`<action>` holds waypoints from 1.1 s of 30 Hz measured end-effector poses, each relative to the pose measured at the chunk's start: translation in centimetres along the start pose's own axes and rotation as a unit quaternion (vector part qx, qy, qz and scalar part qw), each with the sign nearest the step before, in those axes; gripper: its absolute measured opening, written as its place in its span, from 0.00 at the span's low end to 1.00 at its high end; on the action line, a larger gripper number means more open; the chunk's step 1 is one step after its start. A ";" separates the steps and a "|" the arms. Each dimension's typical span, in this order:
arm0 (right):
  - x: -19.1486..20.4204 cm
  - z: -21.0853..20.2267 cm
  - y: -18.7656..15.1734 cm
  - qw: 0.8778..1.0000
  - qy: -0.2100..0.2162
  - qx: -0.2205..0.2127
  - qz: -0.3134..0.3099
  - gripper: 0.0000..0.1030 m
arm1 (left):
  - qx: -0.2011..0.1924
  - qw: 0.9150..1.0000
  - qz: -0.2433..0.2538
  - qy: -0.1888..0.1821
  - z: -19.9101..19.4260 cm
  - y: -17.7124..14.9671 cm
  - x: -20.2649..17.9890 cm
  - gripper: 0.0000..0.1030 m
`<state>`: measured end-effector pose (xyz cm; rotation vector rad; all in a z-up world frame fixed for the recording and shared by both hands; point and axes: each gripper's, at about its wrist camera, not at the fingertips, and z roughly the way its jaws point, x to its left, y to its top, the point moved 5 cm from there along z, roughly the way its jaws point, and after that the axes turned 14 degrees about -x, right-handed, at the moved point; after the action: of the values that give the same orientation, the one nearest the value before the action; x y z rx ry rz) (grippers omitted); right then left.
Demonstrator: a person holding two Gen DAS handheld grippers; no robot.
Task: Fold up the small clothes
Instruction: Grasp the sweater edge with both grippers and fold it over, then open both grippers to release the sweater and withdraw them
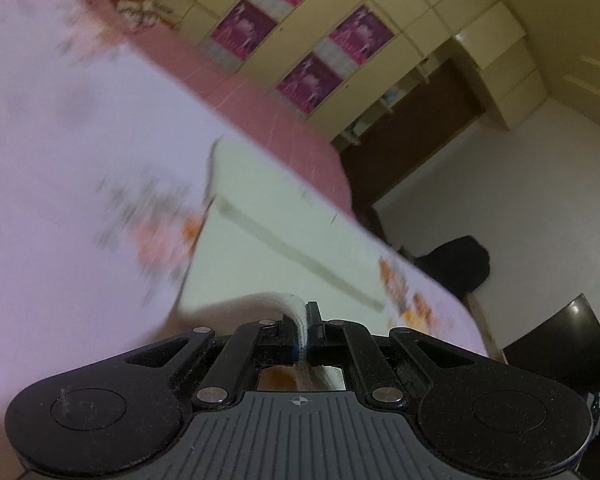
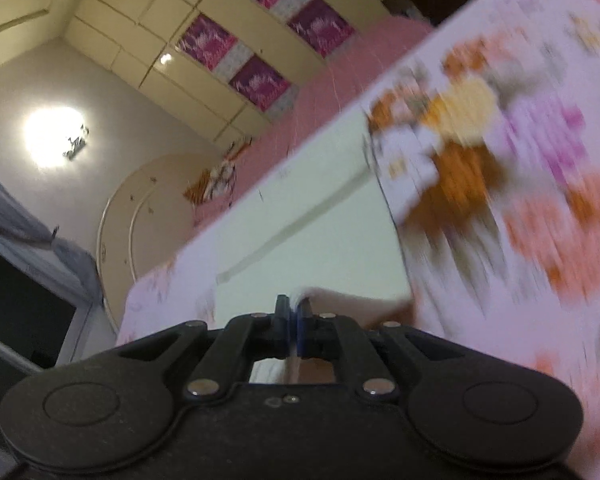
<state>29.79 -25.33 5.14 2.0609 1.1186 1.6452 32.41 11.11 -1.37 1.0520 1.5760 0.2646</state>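
A small cream garment (image 1: 276, 216) lies spread on a lilac sheet with cartoon prints (image 1: 68, 152). My left gripper (image 1: 302, 328) is shut on the garment's ribbed cream hem, which passes up between its fingers. In the right wrist view the same garment (image 2: 320, 208) lies on the printed sheet (image 2: 520, 184). My right gripper (image 2: 293, 320) is shut on another part of the garment's near edge, and a lifted fold of cloth (image 2: 356, 300) shows just right of its fingers. Both views are tilted and blurred by motion.
A pink bed surface (image 1: 260, 100) lies beyond the sheet, with a crumpled patterned cloth (image 1: 140, 12) on it. A cream wardrobe with purple panels (image 1: 308, 48) stands behind. A dark chair (image 1: 460, 264) and a dark panel (image 1: 560, 344) are to the right. A ceiling lamp (image 2: 52, 140) glares.
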 end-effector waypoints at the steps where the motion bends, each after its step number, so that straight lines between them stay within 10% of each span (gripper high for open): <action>1: 0.7 0.6 1.3 1.000 0.002 -0.007 -0.001 0.03 | -0.007 1.000 0.000 -0.007 0.9 1.7 -0.8 0.03; 12: 2.4 14.5 11.7 1.000 -0.006 -0.002 0.003 0.04 | 0.023 0.999 0.011 0.035 17.0 9.3 -0.4 0.03; 27: -9.4 30.9 11.2 0.990 -0.035 0.037 0.131 0.04 | 0.034 0.996 -0.035 0.075 32.6 6.8 7.5 0.03; 29: -10.3 31.9 11.3 0.989 -0.025 0.027 0.144 0.17 | 0.010 0.995 -0.061 0.072 33.2 7.2 8.1 0.04; 31: -10.7 32.1 11.6 0.989 -0.019 0.011 0.148 0.28 | 0.003 0.995 -0.076 0.063 33.7 7.3 8.4 0.12; 33: -11.2 32.2 11.9 0.989 -0.010 -0.006 0.151 0.39 | -0.011 0.997 -0.052 0.063 34.2 7.4 8.3 0.61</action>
<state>63.46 -33.29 -5.28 2.3254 0.8189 1.7514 66.48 8.96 -12.63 0.9482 1.7317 0.2796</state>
